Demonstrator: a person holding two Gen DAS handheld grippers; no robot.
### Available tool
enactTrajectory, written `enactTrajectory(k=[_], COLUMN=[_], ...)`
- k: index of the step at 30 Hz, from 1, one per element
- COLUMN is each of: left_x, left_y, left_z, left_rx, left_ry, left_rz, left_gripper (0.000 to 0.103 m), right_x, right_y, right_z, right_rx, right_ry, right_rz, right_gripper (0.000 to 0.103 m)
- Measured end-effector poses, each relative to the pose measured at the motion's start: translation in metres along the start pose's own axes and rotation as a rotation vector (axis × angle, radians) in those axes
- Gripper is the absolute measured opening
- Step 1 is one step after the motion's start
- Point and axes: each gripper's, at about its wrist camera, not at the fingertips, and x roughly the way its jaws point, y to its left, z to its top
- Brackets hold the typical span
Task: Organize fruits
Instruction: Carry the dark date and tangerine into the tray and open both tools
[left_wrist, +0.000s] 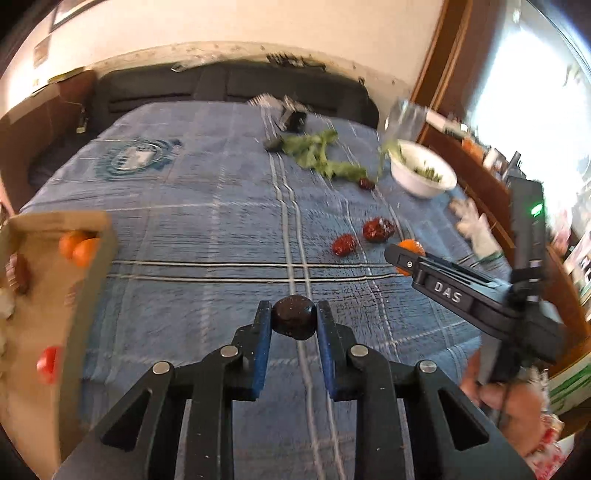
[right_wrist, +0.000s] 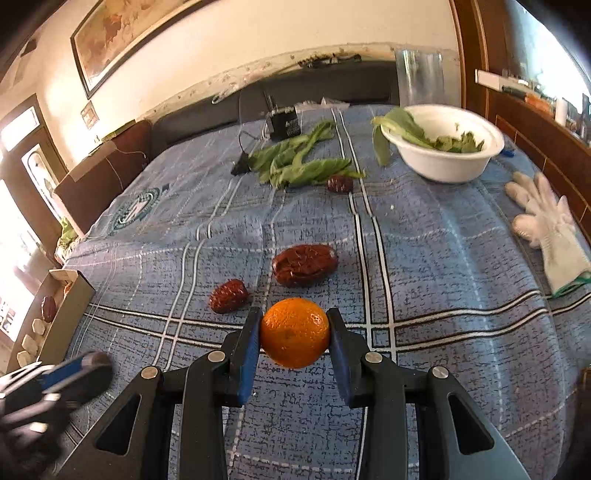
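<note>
My left gripper (left_wrist: 293, 311) is shut on a small dark round fruit (left_wrist: 294, 322), held just above the blue plaid cloth (left_wrist: 207, 206). My right gripper (right_wrist: 294, 318) is shut on an orange (right_wrist: 294, 334), both blue pads against its sides. In the left wrist view the right gripper (left_wrist: 397, 258) sits to the right with the orange (left_wrist: 410, 245) partly hidden behind its finger. Three wrinkled red dates (right_wrist: 304, 265) (right_wrist: 228, 295) (right_wrist: 340, 183) lie on the cloth ahead. A cardboard box (left_wrist: 48, 280) at the left holds oranges (left_wrist: 79, 248) and a red fruit (left_wrist: 49, 363).
A white bowl (right_wrist: 448, 147) with green leaves stands at the back right, and more leaves (right_wrist: 299, 162) lie loose beside it. A white glove (right_wrist: 546, 225) lies at the right edge. A small black device (right_wrist: 283, 123) and a clear container (right_wrist: 421, 77) stand at the back.
</note>
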Motion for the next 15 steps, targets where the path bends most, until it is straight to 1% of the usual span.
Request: enactTrajectory(k=[2,5,8,10,12,15], left_x=[-0.023,-0.057,-0.085,-0.097,-0.111,-0.124], left_y=[0.015,0.046,0.080,0.096,0.116,0.139], left_z=[-0.003,-0.009,-0.017,-0.020,-0.026,-0.033], left_rx=[-0.026,-0.081,-0.142,-0.166,-0.194,-0.221], left_ry=[-0.032,-0.078,-0.110,-0.122,-0.141,-0.158], left_rz=[0.008,0.043,0.090,0.117,0.141,0.170], left_gripper=[0.023,0.023,0.023,0.023,0.023,0.023], right_x=[-0.007,-0.019,-0.030,-0.037,-0.048,-0.064], right_y=[0.004,0.016,0.031,0.044,0.065,0.106], right_z=[-0.001,-0.002,-0.003,-0.005,-0.009,-0.014], right_rx=[-0.010,-0.036,-0.050,-0.050,-0.062,-0.112], right_ry=[-0.034,-0.081,-0.098,-0.094,-0.090,-0.083], right_rz=[0.002,0.007,0.021,0.056,0.105,0.196], right_gripper=[0.037,0.037,0.037,0.038,0.038,0.038])
